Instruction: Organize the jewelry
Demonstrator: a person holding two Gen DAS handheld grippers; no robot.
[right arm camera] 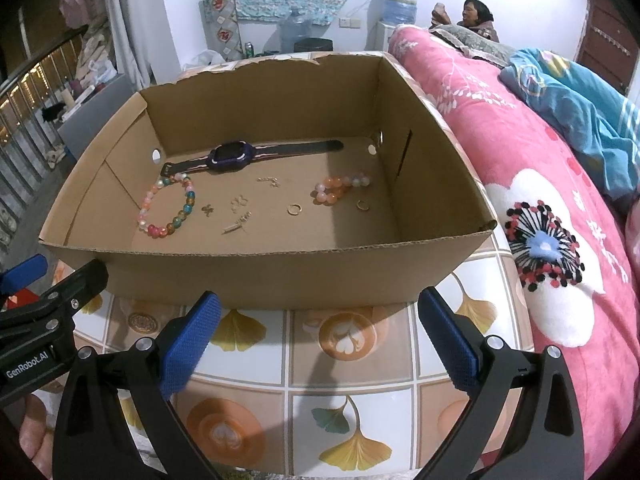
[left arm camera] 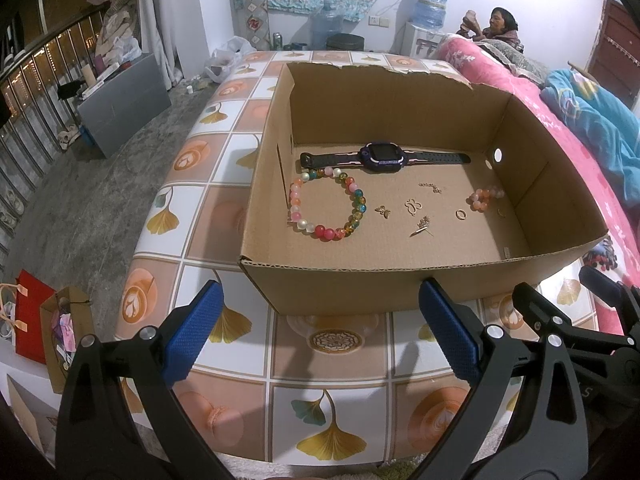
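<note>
Both the left gripper (left arm camera: 320,300) and right gripper (right arm camera: 318,312) are hovering wide-jawed and empty before the box (left arm camera: 400,280); jewelry is lying inside: watch (left arm camera: 382,156), bracelet (left arm camera: 326,206), rings (left arm camera: 461,214); sorting seemingly unstarted; next calls for reaching in.

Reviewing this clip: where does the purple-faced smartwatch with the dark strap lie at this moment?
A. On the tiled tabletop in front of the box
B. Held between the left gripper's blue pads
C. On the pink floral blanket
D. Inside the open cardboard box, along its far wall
D: the purple-faced smartwatch with the dark strap lies flat on the floor of the open brown cardboard box, along its far wall, just behind the large multicoloured bead bracelet; both grippers are open and hold nothing.
</note>
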